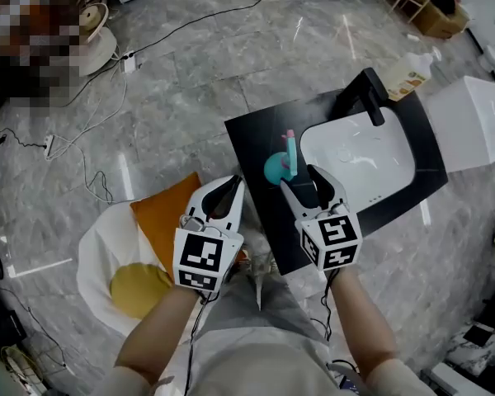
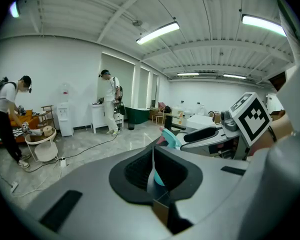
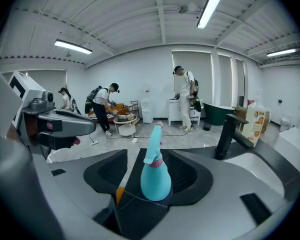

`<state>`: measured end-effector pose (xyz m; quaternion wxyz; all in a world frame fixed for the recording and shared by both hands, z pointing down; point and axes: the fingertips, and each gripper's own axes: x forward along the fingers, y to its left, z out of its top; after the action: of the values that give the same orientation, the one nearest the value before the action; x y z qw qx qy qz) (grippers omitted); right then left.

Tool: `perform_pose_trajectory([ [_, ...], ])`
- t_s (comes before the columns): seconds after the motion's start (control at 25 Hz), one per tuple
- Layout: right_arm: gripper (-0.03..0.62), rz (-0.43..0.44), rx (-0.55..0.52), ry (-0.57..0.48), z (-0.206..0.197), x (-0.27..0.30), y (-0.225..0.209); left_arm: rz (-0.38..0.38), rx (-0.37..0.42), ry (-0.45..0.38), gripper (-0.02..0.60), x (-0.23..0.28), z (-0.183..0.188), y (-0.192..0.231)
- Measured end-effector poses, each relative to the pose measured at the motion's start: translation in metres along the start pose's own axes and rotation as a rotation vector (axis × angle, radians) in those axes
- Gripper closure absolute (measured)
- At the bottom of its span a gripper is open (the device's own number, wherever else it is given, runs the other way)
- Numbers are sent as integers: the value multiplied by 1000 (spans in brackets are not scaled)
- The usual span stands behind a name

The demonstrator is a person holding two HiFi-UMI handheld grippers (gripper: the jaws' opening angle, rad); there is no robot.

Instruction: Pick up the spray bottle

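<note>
- While the head view looked steeply down, the spray bottle (image 1: 277, 168), teal with a pink tip, stood upright on the black bench (image 1: 256, 151), near its left front part and just beside the white sink basin (image 1: 363, 159). The right tongs (image 1: 304, 180) hung just behind the bottle and pointed toward it. The left tongs (image 1: 233, 184) hovered off the bench's left edge, over the grey floor (image 1: 190, 81), apart from the bottle. A black faucet (image 1: 365, 96) rose at the basin's far side, and a cream bottle (image 1: 411, 74) stood beyond the bench. An orange cushion (image 1: 167, 221) lay at lower left.
- In the left gripper view, the left tongs (image 2: 155, 156) stood narrow, with only a slit between the pads and nothing held. A sliver of teal showed through the slit, and the bottle's nozzle (image 2: 169, 136) rose above the pads. The right tongs (image 2: 205, 134) and their marker cube (image 2: 252, 116) sat to the right.
- In the right gripper view, the right tongs (image 3: 151, 160) were spread wide. The spray bottle (image 3: 155, 179) stood upright in line with the gap, with bench surface showing on both sides of it, so neither pad touched it. Whether it stood between the pads or just past them could not be told. The faucet (image 3: 227, 134) stood to the right and the left tongs (image 3: 60, 121) to the left.
</note>
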<state>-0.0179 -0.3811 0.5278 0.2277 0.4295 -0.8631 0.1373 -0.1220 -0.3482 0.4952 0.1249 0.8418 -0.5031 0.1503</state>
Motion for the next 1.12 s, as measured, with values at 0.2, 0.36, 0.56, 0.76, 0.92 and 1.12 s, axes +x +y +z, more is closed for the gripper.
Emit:
perform_pose_trajectory([
  [0.2, 324, -3, -66, 30, -13, 26, -4, 25, -37, 67, 552, 16, -30, 10],
  [0.36, 326, -5, -70, 31, -19, 44, -5, 35, -53, 91, 552, 21, -43, 16],
  [0.56, 345, -26, -58, 26, -24, 59, -11, 21, -62, 111, 552, 25, -53, 12],
  [0.76, 384, 2, -41, -2, -21, 62, -12, 28, -90, 120, 552, 27, -58, 13],
  [0.92, 398, 18, -45, 12, -22, 56, -10, 33, -92, 123, 552, 25, -56, 14],
  [1.12, 408, 37, -40, 25, -18, 40, -9, 56, -78, 99, 552, 18, -41, 15],
])
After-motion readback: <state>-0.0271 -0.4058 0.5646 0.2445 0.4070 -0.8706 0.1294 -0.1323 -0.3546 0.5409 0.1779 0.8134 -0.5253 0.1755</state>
